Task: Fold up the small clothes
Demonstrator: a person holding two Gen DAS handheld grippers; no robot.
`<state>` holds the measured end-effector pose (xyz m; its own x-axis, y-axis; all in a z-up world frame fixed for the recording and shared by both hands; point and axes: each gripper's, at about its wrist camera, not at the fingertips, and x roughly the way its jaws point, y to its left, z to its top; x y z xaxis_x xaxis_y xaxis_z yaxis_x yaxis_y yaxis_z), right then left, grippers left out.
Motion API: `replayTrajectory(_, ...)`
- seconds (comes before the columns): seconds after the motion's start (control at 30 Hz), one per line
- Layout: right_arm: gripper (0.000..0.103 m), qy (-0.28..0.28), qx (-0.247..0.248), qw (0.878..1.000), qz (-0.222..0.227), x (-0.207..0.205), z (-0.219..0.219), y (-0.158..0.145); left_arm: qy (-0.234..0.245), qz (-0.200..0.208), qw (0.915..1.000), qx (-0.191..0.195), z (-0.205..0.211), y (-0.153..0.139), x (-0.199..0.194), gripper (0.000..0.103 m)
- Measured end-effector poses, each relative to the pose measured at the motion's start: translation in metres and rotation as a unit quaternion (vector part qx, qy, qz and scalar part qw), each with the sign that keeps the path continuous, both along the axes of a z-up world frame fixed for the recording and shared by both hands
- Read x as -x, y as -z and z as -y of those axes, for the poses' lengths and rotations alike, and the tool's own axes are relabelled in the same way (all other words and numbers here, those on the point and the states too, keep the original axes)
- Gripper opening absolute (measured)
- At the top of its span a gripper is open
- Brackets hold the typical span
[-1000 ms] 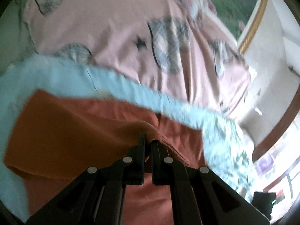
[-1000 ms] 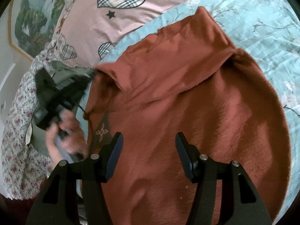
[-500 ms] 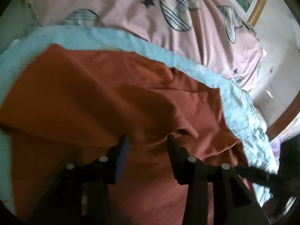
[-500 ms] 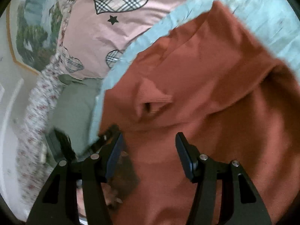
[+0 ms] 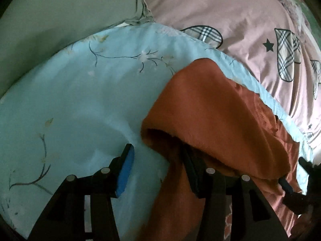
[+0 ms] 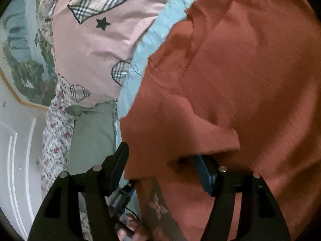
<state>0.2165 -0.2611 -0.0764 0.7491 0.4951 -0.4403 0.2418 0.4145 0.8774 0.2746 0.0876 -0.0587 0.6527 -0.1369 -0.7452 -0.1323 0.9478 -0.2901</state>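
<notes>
One garment in play: a rust-orange top, spread over a light blue floral sheet on the bed. In the left wrist view the left claw stands wide open, its two fingers well apart. The blue-padded finger hangs over bare sheet, while the other finger is tucked under a folded flap of the top, which drapes over its tip. So the top's left edge runs right between the two fingers.

Over to the right wrist view: the right claw is also spread wide. A fold of the top lies across the gap, its lower edge covering the tip of the blue-padded finger. The other finger sits just off the garment's edge, over the sheet and a green pillow. The ribbed neckline shows higher up, and a small flower print peeks out near the bottom.

Beyond the sheet lies one pink cover with plaid hearts and black stars. One framed landscape picture hangs on the wall.
</notes>
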Motion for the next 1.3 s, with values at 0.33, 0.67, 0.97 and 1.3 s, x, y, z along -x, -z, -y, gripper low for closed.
replayTrajectory(0.33,0.007,0.090,0.102,0.988,0.078,0.018,0.027,-0.045,0.020,0.011,0.9991,-0.035,0.019,0.008,-0.015,0.056)
replayTrajectory(0.67,0.007,0.096,0.273,0.957,-0.015,0.049,0.063,-0.035,0.002,0.016,0.9995,-0.029,0.016,0.007,-0.009,0.056)
replayTrajectory(0.97,0.007,0.086,0.375,0.923,-0.023,0.059,0.052,-0.045,-0.005,0.024,0.9997,-0.009,0.007,0.005,0.003,0.057)
replayTrajectory(1.3,0.044,0.130,0.296,0.946,-0.013,0.087,0.086,-0.060,-0.008,0.023,0.9997,0.003,0.001,0.006,0.017,0.057)
